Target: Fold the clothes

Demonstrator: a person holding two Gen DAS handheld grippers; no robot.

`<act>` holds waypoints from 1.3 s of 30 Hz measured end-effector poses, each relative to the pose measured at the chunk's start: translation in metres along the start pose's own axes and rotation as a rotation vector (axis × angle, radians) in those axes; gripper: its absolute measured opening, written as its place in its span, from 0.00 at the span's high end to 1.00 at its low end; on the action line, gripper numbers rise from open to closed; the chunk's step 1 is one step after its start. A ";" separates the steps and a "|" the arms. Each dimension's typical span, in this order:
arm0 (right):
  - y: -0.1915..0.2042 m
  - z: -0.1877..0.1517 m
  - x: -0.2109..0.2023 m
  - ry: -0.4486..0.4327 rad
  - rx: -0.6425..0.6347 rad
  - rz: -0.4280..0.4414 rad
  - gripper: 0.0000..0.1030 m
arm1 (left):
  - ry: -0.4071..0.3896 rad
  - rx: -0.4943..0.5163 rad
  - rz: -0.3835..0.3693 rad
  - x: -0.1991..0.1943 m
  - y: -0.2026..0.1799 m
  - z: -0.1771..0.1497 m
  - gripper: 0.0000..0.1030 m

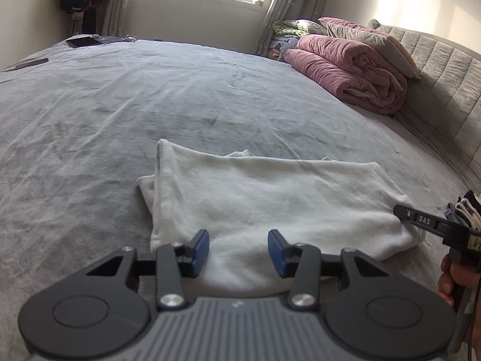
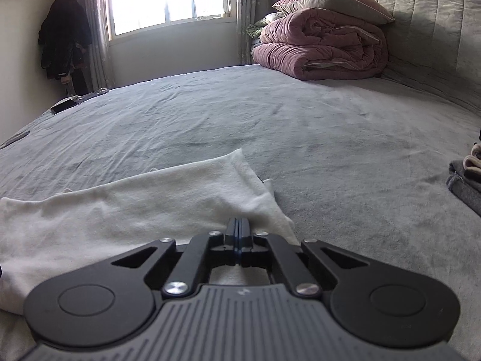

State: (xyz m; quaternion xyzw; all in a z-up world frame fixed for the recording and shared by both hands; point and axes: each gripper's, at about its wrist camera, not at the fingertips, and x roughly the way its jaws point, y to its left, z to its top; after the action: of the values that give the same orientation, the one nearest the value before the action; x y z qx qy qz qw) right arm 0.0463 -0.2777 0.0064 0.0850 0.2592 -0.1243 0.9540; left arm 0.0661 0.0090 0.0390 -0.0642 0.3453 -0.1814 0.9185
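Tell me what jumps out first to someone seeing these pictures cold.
A white garment lies partly folded on the grey bed, right in front of both grippers. The left gripper stands open over its near edge, while the right gripper is shut at its right end. Farther back, a rolled pink quilt with a pillow on top sits against the headboard.

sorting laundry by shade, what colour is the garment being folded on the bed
White garment, plain, clearest in the left wrist view.

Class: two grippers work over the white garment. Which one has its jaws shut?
The right gripper: its jaws meet at the white garment's edge. The left gripper stands open.
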 end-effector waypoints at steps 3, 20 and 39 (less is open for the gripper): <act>-0.004 0.000 -0.005 -0.004 0.029 -0.004 1.00 | -0.009 -0.025 -0.002 -0.002 0.005 0.002 0.57; -0.004 -0.006 -0.011 0.055 -0.025 -0.040 1.00 | -0.011 -0.048 0.001 0.007 0.023 0.010 0.58; 0.024 -0.030 -0.065 -0.028 0.098 0.101 0.73 | -0.047 -0.099 0.046 -0.010 0.025 0.018 0.52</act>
State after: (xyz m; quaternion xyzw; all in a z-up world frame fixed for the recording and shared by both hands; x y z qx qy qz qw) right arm -0.0154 -0.2353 0.0167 0.1427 0.2347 -0.0899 0.9573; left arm 0.0780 0.0360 0.0524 -0.1058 0.3335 -0.1416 0.9260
